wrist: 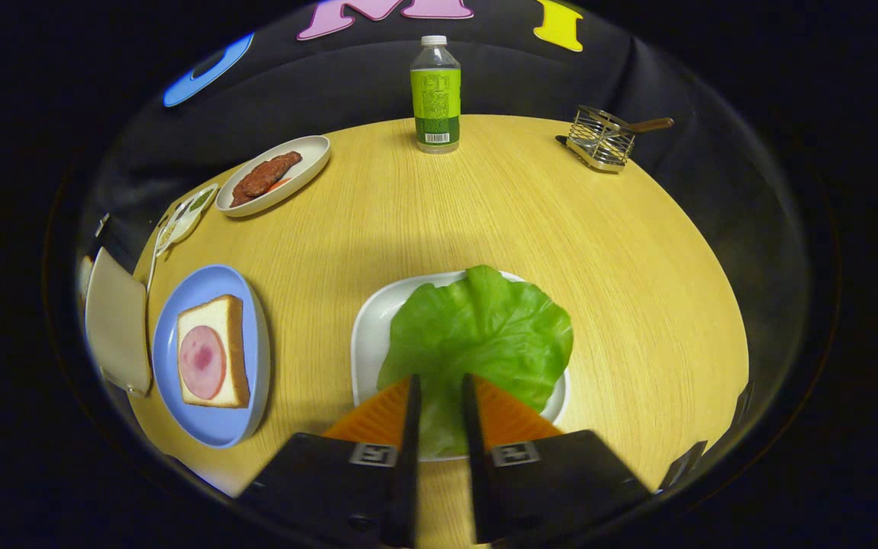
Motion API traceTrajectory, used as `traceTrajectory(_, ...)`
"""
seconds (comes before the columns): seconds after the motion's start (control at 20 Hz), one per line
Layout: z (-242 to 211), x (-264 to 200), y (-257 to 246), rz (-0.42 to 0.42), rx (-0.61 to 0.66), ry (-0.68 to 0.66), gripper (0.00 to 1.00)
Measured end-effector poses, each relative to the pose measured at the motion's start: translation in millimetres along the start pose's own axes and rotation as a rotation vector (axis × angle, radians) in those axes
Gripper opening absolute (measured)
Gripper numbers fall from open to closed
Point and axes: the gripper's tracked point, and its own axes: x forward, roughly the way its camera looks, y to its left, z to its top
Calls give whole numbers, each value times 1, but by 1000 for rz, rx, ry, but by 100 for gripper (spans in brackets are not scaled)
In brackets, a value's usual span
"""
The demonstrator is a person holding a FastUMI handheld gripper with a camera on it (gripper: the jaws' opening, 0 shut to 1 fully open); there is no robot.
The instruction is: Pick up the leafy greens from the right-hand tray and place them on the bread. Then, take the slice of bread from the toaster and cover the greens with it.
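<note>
Now the tool [439, 381] hangs over the near edge of the broad green lettuce leaf [485, 335] on its white tray [369, 320], fingers narrowly parted, gripping nothing; left of that tray sits the ham-topped bread slice [212, 351].

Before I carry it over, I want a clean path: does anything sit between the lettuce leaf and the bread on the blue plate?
Nothing visible: only bare wooden table separates the green lettuce leaf, between the open tool's fingers, from the ham-topped bread slice.

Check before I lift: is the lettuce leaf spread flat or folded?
Spread flat: the lettuce leaf lies open across the white tray, its near edge between the open gripper fingers.
</note>
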Motion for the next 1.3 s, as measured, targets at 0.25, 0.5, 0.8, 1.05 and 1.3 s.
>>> traceTrajectory(0.25, -2, -3, 2, 59, 40, 29, 6)
traceTrajectory(0.5, 23, -44, 0, 79, 45, -57, 6)
traceTrajectory(0.8, 57, -98, 10, 144, 27, -124, 6)
traceTrajectory(1.05, 75, -132, 66, 271, -39, -141, 6)
traceTrajectory(1.3, 61, -138, 133, 377, -138, -93, 6)
